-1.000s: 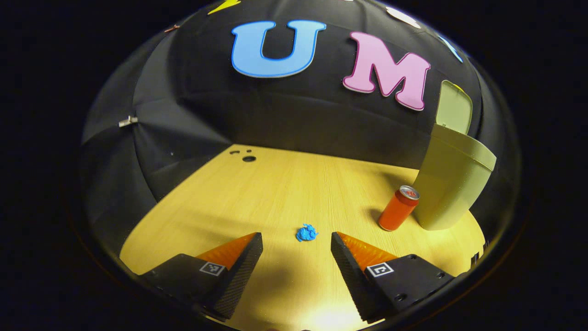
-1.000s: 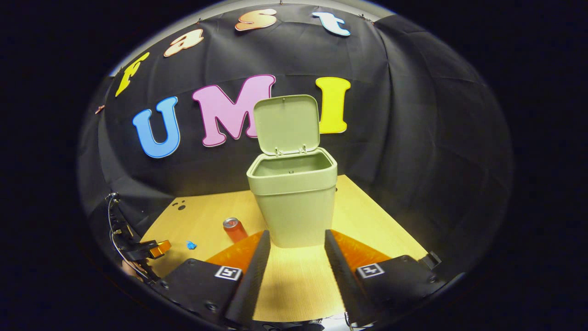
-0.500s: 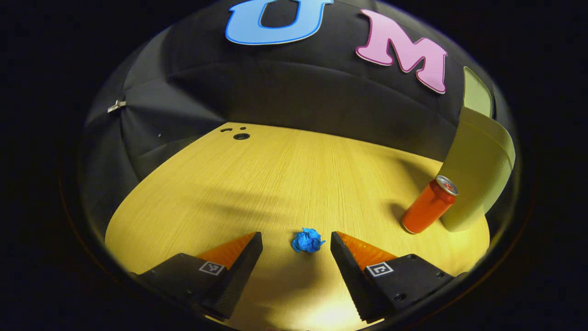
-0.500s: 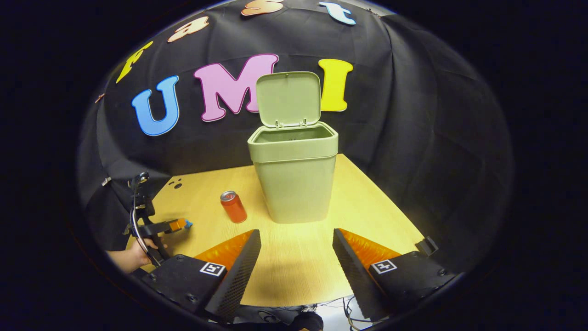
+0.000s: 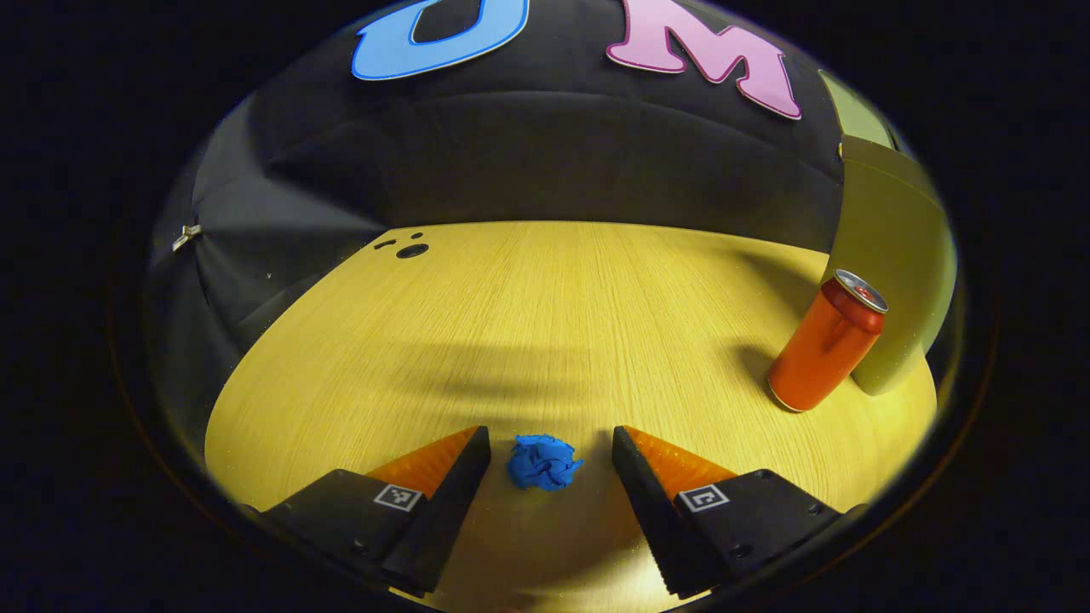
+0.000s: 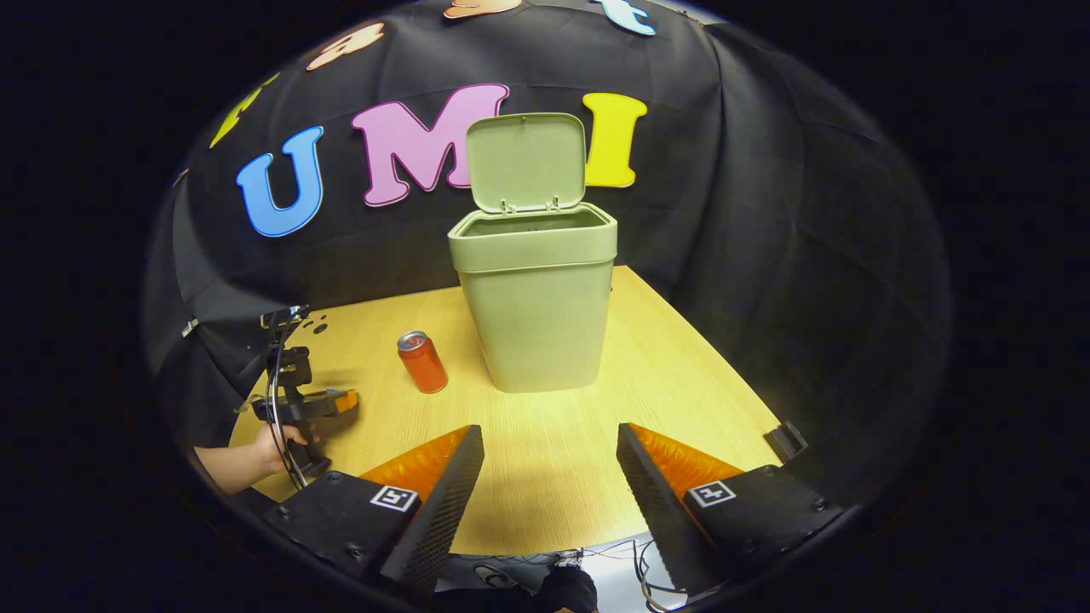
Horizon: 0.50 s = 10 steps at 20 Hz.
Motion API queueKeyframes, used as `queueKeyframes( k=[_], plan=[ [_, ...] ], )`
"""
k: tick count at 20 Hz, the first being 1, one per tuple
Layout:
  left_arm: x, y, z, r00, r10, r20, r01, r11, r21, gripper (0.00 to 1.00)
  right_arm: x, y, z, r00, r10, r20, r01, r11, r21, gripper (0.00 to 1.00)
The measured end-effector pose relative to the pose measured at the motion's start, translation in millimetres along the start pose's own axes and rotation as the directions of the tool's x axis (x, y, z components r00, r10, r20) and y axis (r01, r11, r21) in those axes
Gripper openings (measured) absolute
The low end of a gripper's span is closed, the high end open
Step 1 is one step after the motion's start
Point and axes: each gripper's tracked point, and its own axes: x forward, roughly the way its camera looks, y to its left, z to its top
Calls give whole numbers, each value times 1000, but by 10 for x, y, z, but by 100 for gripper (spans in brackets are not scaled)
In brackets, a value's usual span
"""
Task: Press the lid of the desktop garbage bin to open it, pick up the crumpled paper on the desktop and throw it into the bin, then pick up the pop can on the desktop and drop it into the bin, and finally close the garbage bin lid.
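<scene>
Left gripper (image 5: 551,438) fingers spread, flanking crumpled paper (image 5: 542,462).

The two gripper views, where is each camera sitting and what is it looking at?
Left gripper view: rides the left gripper, low over the table, facing the blue paper ball between its open jaws.
Right gripper view: rides the right gripper, farther back, facing the open bin; a hand shows holding the left gripper.
Both share the orange can beside the bin.
</scene>
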Motion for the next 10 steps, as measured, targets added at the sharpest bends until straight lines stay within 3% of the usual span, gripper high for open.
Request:
queueKeyframes(
  k=[1,3,4,5,6,8,9,10],
  plan=[
    [-13,7,-2,1000,5,1,-5,1000,-3,93,-1,-27,-30,1000,-5,-11,5,1000,3,99],
    [-18,37,-25,1000,19,2,-19,1000,-13,81,14,-90,-57,1000,-17,-19,17,1000,9,99],
    [-33,48,-37,1000,22,6,-22,1000,-20,65,32,-102,-67,1000,-18,-24,19,1000,17,99],
    [-43,56,-44,1000,28,8,-27,999,-28,65,43,-95,-94,999,-15,-30,16,999,28,99],
    [-46,63,-49,999,37,8,-36,999,-30,58,65,-81,-106,999,-11,-36,12,999,37,99],
    [-57,69,-60,999,45,3,-45,999,-29,55,105,-37,-114,999,4,-44,-2,999,38,99],
    [-58,67,-64,999,47,5,-47,999,-22,44,126,-23,-112,999,10,-48,-8,1000,27,99],
    [-66,60,-71,999,49,2,-49,999,-18,45,154,-27,-110,999,12,-53,-12,1000,7,99]
  ],
)
